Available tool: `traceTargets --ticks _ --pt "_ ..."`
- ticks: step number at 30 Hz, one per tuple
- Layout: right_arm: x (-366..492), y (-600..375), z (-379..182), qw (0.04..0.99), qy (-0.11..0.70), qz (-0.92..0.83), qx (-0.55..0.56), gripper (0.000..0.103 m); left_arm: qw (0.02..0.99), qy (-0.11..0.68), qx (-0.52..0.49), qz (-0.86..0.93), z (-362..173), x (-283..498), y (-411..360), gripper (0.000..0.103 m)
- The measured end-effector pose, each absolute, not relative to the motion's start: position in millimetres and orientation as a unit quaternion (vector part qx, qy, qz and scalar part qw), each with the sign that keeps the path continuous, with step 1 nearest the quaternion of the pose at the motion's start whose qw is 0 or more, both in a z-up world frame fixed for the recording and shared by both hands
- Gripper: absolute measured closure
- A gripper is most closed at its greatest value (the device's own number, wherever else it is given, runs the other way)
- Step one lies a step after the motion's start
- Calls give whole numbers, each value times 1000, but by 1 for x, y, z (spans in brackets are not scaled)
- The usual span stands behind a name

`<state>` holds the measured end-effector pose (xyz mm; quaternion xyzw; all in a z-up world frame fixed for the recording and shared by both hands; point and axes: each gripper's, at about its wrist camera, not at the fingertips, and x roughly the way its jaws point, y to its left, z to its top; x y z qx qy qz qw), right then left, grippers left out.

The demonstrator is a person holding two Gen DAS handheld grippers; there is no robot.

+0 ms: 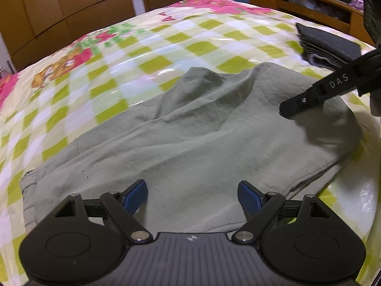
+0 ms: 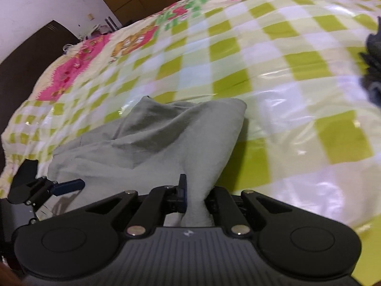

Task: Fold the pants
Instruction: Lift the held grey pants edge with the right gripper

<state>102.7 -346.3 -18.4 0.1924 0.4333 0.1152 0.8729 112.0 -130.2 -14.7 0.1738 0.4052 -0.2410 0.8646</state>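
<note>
Grey-green pants (image 1: 190, 128) lie partly folded and rumpled on the bed. My left gripper (image 1: 193, 197) is open just above the near edge of the pants, with nothing between its blue pads. My right gripper (image 2: 196, 195) is shut on a bunched fold of the pants (image 2: 166, 143) and lifts it a little off the bed. The right gripper's finger (image 1: 309, 95) shows at the right of the left wrist view, over the pants. The left gripper (image 2: 47, 188) shows at the left edge of the right wrist view.
The bed has a green-and-white checked cover (image 1: 119, 59) with pink flowers. A stack of dark folded clothes (image 1: 328, 45) lies at the far right of the bed; it also shows in the right wrist view (image 2: 373, 66). Wooden wardrobes (image 1: 59, 7) and a wooden headboard (image 1: 309, 0) stand behind.
</note>
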Motion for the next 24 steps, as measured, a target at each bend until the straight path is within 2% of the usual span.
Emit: traceTargets --ticks 12,24 --pt "90 -369 -2 882 449 67 129 100 854 397 178 -284 -12 102 -164 8" --pt "92 -361 17 885 457 47 82 100 886 357 167 -245 5 117 -121 8"
